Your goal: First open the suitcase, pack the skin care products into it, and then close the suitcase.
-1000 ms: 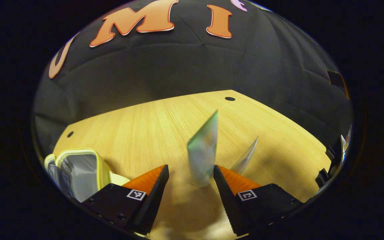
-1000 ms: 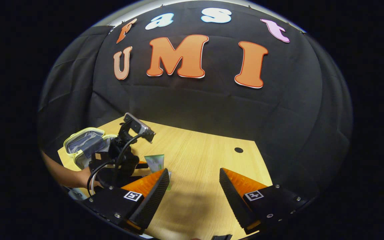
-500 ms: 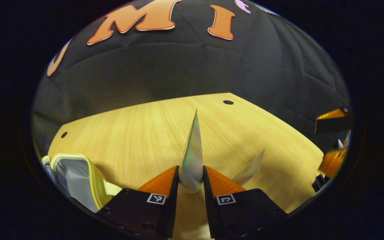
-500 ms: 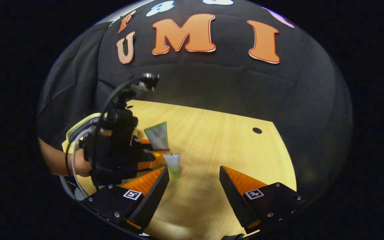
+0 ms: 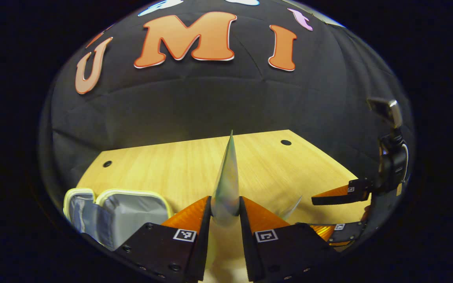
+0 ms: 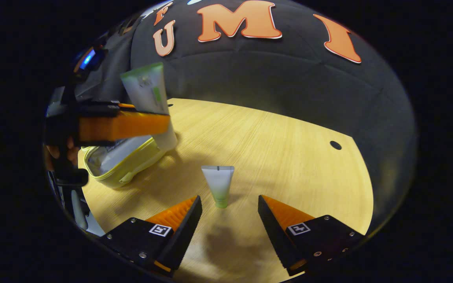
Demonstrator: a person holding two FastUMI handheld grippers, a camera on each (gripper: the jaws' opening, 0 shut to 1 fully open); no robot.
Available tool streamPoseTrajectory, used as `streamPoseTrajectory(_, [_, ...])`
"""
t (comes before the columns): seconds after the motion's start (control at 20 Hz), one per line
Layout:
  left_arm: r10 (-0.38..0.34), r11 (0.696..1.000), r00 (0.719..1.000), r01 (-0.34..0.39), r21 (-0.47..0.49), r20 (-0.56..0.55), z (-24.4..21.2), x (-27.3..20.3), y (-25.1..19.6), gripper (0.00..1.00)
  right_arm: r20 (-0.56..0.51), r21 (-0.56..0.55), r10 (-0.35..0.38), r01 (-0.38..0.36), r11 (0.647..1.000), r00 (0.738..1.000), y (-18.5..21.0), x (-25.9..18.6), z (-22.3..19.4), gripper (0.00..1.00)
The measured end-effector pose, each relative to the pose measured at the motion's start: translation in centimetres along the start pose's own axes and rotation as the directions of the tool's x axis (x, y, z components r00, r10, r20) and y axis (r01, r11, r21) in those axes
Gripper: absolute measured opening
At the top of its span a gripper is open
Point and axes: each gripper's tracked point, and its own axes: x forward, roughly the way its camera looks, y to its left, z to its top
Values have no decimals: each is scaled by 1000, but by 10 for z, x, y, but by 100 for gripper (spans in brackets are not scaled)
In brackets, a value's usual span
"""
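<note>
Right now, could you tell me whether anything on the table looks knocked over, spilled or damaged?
Nothing stands out. The case lies open on the table, one tube stands upright on its cap, and the left gripper grips the other tube. No spill shows.

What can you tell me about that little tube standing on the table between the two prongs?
The small tube looks like soft plastic, white at its flat crimped top and fading to green at the cap it stands on. It is upright on the wooden table, alone, just ahead of the right gripper, whose open fingers do not touch it.
</note>
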Motion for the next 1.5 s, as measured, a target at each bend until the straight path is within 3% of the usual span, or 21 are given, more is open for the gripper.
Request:
streamPoseTrajectory(0.3, [199,976,975,-206,-75,-94,-37,-74,74,40,-40,5,44,-44,999,998,8,33,-9,63])
streamPoseTrajectory(0.35, [222,967,968,-234,-99,-114,-45,-88,84,40,-49,10,44,-44,999,998,9,38,-12,56])
streamPoseTrajectory(0.4, [244,958,960,-261,-122,-139,-52,-100,93,40,-64,19,49,-48,999,997,10,42,-14,57])
streamPoseTrajectory(0.55, [299,932,931,-332,-144,-211,-77,-132,126,40,-69,42,51,-48,998,996,14,49,-15,40])
streamPoseTrajectory(0.65, [306,926,921,-346,-150,-240,-92,-140,150,38,-78,42,46,-43,998,996,18,48,-14,37])
streamPoseTrajectory(0.85, [253,945,925,-298,-131,-284,-118,-138,182,40,-66,50,-5,8,999,998,33,38,-1,36])
streamPoseTrajectory(1.15, [112,981,926,-161,-107,-361,-149,-118,204,39,-27,67,-67,69,995,997,74,7,35,36])
streamPoseTrajectory(1.5, [-32,994,884,-21,-109,-466,-173,-98,211,40,9,70,-89,88,994,996,132,-19,76,36])
